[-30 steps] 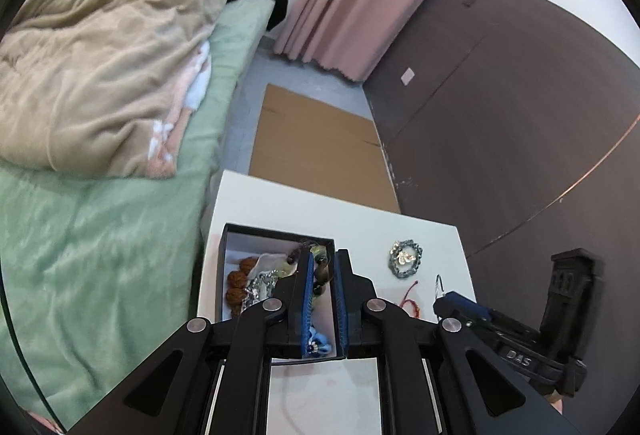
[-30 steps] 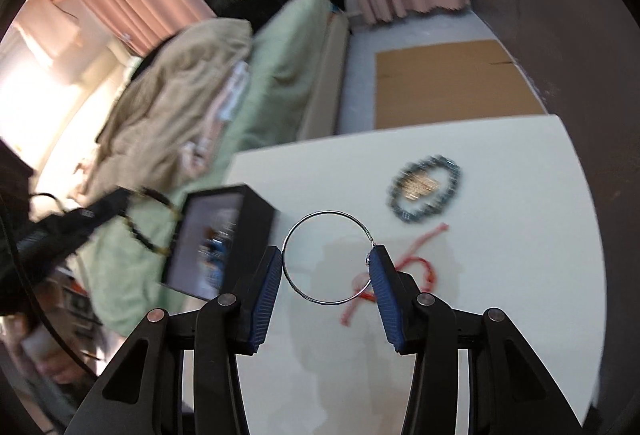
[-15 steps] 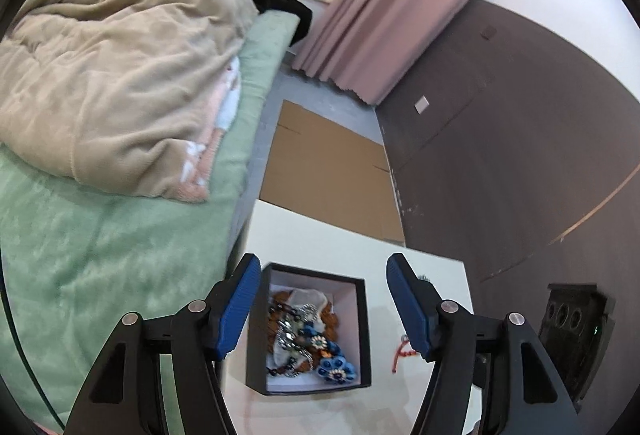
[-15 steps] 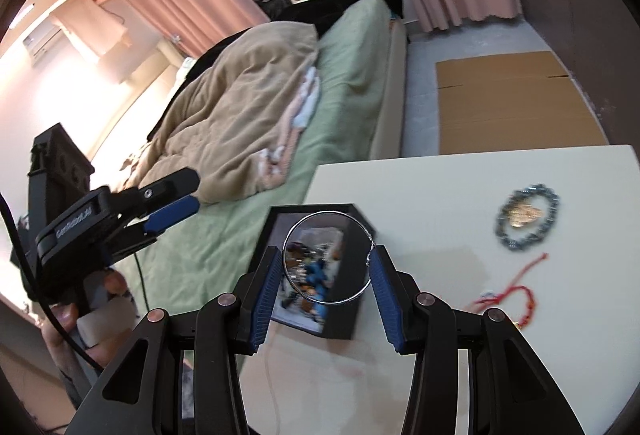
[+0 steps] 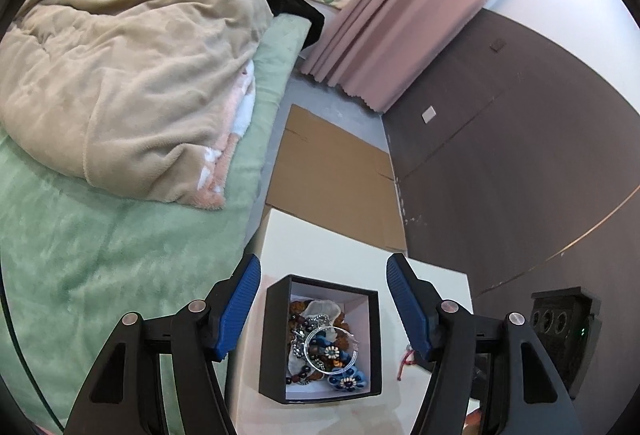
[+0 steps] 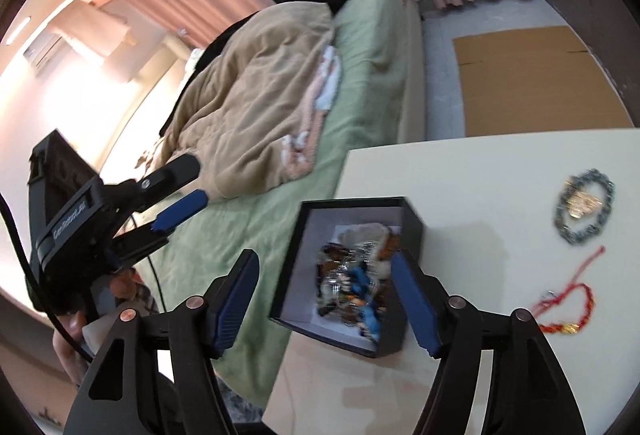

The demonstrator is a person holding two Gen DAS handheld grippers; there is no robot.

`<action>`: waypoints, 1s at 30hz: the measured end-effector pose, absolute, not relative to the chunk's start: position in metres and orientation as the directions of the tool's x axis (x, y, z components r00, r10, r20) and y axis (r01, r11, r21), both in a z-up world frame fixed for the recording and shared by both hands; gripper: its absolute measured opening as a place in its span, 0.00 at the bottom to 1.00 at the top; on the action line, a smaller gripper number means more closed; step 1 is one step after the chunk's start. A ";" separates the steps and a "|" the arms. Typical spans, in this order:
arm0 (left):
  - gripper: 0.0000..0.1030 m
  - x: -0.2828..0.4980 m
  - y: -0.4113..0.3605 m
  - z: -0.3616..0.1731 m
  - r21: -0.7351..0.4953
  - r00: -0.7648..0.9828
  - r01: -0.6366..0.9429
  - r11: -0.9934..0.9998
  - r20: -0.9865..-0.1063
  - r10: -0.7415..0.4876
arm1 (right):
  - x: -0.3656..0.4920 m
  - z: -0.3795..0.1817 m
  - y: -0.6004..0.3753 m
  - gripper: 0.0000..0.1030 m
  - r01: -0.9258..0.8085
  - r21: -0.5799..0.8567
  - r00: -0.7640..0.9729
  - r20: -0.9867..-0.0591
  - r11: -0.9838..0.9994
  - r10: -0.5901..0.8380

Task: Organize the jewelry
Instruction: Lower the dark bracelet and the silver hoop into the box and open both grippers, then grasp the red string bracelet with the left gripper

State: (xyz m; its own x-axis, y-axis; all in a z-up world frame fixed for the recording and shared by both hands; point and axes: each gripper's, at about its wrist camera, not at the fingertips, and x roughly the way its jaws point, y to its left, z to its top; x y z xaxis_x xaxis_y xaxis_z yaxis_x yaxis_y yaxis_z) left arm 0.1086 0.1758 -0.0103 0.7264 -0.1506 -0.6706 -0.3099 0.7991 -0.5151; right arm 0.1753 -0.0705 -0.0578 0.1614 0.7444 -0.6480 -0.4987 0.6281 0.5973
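A black jewelry box [image 5: 276,335] with a white lining sits on the white table [image 5: 320,247] and holds several pieces, with a thin silver hoop [image 5: 330,349] lying on top. My left gripper [image 5: 324,305] is open and empty above the box. My right gripper [image 6: 326,299] is open and empty over the same box [image 6: 412,231]. A dark beaded bracelet [image 6: 584,207] and a red cord bracelet [image 6: 568,299] lie on the table to the right of the box. The left gripper body [image 6: 120,203] shows at the left of the right wrist view.
A bed with a green sheet [image 5: 100,235] and a beige blanket [image 5: 120,67] stands left of the table. Flat cardboard [image 5: 332,175] lies on the floor beyond the table. A dark wall [image 5: 520,155] and pink curtain [image 5: 380,35] are to the right.
My right gripper carried the silver hoop over the box, opened and let it go; the hoop now lies in the box. My left gripper opened, released its beaded piece and rose above the box.
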 end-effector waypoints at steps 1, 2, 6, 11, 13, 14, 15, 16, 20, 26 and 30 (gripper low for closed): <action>0.64 0.109 0.174 -0.011 -0.516 0.726 -0.307 0.800 -0.671 -0.154 | 0.176 -0.057 -0.075 0.68 -0.492 0.591 0.174 -0.653 0.639 0.738; 0.64 0.109 0.172 -0.011 -0.516 0.725 -0.304 0.801 -0.671 -0.156 | 0.177 -0.056 -0.082 0.68 -0.484 0.584 0.188 -0.658 0.652 0.729; 0.64 0.112 0.157 -0.011 -0.504 0.717 -0.283 0.816 -0.676 -0.169 | 0.180 -0.054 -0.109 0.68 -0.441 0.589 0.223 -0.659 0.677 0.718; 0.64 0.121 0.131 -0.013 -0.480 0.698 -0.242 0.843 -0.690 -0.193 | 0.181 -0.049 -0.148 0.68 -0.383 0.586 0.274 -0.667 0.715 0.693; 0.64 0.125 0.118 -0.014 -0.463 0.683 -0.217 0.859 -0.701 -0.205 | 0.182 -0.047 -0.161 0.68 -0.359 0.574 0.294 -0.679 0.736 0.673; 0.64 0.127 0.113 -0.015 -0.457 0.678 -0.210 0.864 -0.705 -0.208 | 0.183 -0.046 -0.168 0.68 -0.351 0.566 0.306 -0.684 0.746 0.662; 0.64 0.128 0.107 -0.016 -0.450 0.673 -0.200 0.870 -0.709 -0.212 | 0.183 -0.044 -0.175 0.68 -0.346 0.562 0.314 -0.685 0.751 0.657; 0.64 0.130 0.100 -0.016 -0.442 0.667 -0.188 0.877 -0.713 -0.216 | 0.183 -0.044 -0.180 0.68 -0.342 0.562 0.318 -0.685 0.753 0.655; 0.64 0.137 0.079 -0.019 -0.429 0.651 -0.153 0.890 -0.721 -0.235 | 0.186 -0.043 -0.205 0.68 -0.307 0.561 0.341 -0.689 0.769 0.640; 0.64 0.151 0.044 -0.031 -0.396 0.600 -0.095 0.913 -0.755 -0.265 | 0.194 -0.052 -0.233 0.68 -0.234 0.551 0.349 -0.721 0.801 0.598; 0.63 0.159 0.018 -0.039 -0.335 0.571 -0.053 0.941 -0.783 -0.247 | 0.200 -0.061 -0.246 0.68 -0.184 0.539 0.339 -0.750 0.822 0.568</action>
